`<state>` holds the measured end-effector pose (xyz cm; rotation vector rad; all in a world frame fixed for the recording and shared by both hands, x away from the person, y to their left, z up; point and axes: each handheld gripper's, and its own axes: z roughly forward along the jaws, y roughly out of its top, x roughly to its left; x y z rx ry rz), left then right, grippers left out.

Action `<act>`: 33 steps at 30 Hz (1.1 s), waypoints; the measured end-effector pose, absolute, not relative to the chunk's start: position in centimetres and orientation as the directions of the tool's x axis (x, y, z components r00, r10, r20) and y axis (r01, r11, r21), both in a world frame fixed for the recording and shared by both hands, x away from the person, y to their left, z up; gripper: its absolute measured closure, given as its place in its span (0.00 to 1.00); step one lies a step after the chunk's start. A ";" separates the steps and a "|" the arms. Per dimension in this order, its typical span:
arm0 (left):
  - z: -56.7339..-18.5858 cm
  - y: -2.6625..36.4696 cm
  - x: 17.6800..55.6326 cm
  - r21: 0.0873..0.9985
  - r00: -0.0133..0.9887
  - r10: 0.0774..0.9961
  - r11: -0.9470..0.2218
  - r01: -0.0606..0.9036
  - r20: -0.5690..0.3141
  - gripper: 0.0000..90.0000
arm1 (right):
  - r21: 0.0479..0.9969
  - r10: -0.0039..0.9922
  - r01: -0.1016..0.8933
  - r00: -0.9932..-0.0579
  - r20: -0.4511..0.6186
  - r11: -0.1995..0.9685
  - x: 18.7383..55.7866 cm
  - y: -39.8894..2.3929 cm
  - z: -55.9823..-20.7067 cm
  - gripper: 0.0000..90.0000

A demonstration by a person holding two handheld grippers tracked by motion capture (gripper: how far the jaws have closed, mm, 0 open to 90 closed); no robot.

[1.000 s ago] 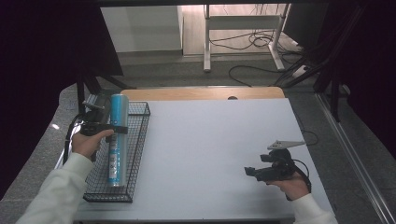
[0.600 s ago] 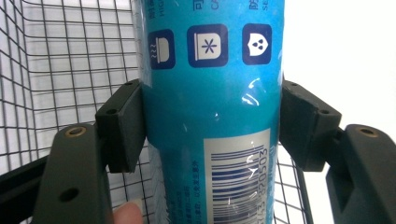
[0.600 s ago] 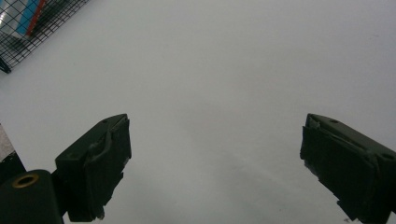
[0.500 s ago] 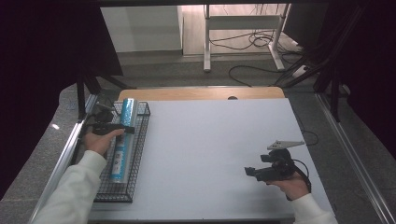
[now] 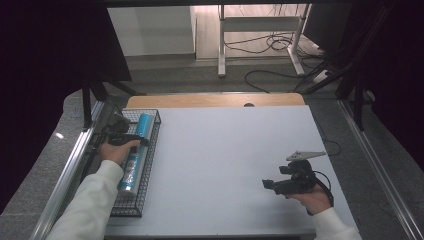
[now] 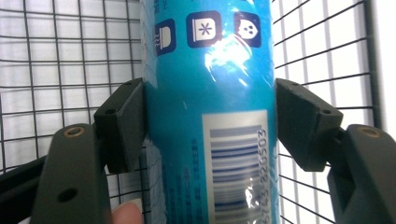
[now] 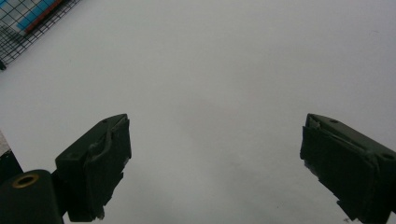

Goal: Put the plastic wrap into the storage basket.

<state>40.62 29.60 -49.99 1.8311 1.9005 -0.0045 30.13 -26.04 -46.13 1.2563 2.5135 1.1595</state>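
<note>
At the left of the high view, the left tool (image 5: 131,140) is pinching a blue can (image 5: 136,150) lying inside the wire basket (image 5: 150,165). At lower right, the right tool (image 5: 272,185) is hovering spread over the white tabletop (image 5: 225,160).

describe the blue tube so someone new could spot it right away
Look at the white table, then at the black wire basket on its left edge. The blue tube lies lengthwise inside it, held between the left gripper jaws. It is glossy, with a barcode and small square icons.
</note>
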 end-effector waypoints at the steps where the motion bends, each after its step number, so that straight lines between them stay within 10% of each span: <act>1: -50.0 29.6 40.6 0.335 0.029 0.935 0.098 0.937 -0.353 0.34 | 0.670 0.721 0.644 -0.654 0.231 0.369 30.1 -26.0 -46.1 0.10; 33: -39.4 21.8 22.1 0.718 0.640 0.733 -0.316 0.620 -0.229 0.20 | 0.690 0.706 0.615 -0.676 0.212 0.382 29.8 -25.9 -45.8 0.10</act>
